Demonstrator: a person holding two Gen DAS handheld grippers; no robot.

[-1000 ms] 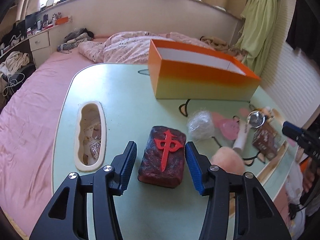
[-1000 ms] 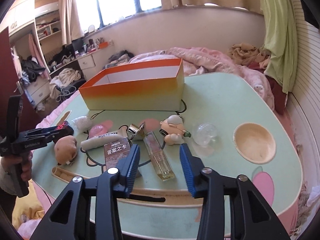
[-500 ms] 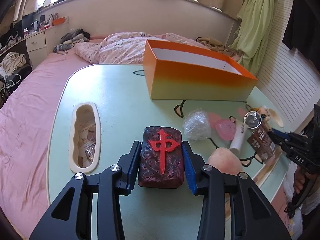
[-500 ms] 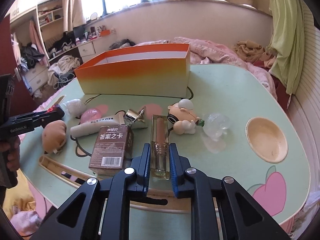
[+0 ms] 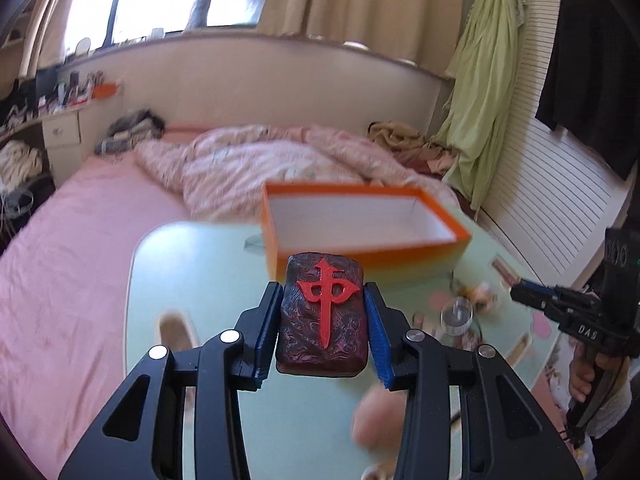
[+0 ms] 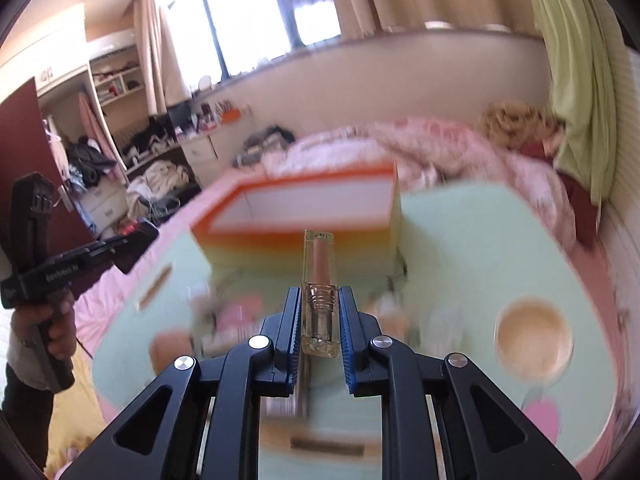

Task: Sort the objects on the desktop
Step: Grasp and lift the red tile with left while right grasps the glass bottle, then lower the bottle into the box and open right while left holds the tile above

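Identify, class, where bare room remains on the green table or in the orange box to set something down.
The orange box shows a bare white inside. The green table is bare left of the box, back to its far edge. It is crowded right of the mahjong block, where small items cluster by the right gripper.

Small items on the table [image 6: 460, 240] are smeared past recognition by motion blur; the orange box [image 6: 304, 208] is blurred too.
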